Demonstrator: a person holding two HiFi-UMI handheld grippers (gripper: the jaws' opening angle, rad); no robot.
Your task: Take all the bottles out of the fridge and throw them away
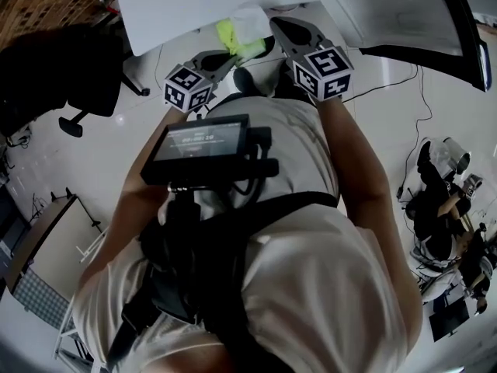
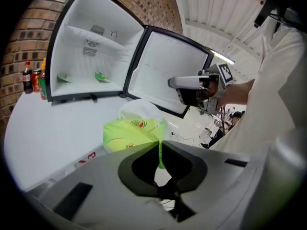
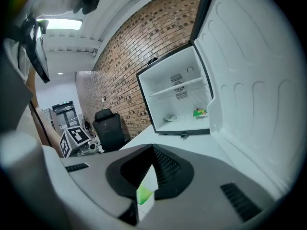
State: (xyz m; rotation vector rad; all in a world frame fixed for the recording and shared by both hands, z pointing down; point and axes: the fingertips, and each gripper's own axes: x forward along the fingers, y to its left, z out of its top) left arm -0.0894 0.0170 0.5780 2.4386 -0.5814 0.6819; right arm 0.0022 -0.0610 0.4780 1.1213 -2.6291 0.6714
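Left gripper [image 2: 159, 147]: jaws pinched tight on the crushed lime-green and clear plastic bottle [image 2: 129, 133]. The bottle bulges out past the tips toward 11 o'clock in the left gripper view, its red-and-green label print facing up.

Right gripper [image 3: 151, 163]: jaws nearly together on a thin white and green edge, by its colours the same bottle. In the head view the bottle sits at 12 o'clock, with the left gripper's tips coming in from 7 o'clock of it and the right's from 3 o'clock. It is held in the air above the white tabletop [image 2: 57, 123], outside the fridge.

Small white fridge [image 2: 86, 42] stands on the tabletop at 10 o'clock in the left gripper view, its white door [image 2: 168, 66] swung wide open. On its floor lies a small green-printed thing [image 2: 101, 76], with a paler one at its 9 o'clock. Both are too small to identify.

Red cans and small bottles [image 2: 34, 79] stand against the fridge's outer wall, at 9 o'clock. Brown brick wall [image 3: 144, 42] runs behind. Black office chair [image 3: 109, 123] sits at 9 o'clock of the fridge in the right gripper view.
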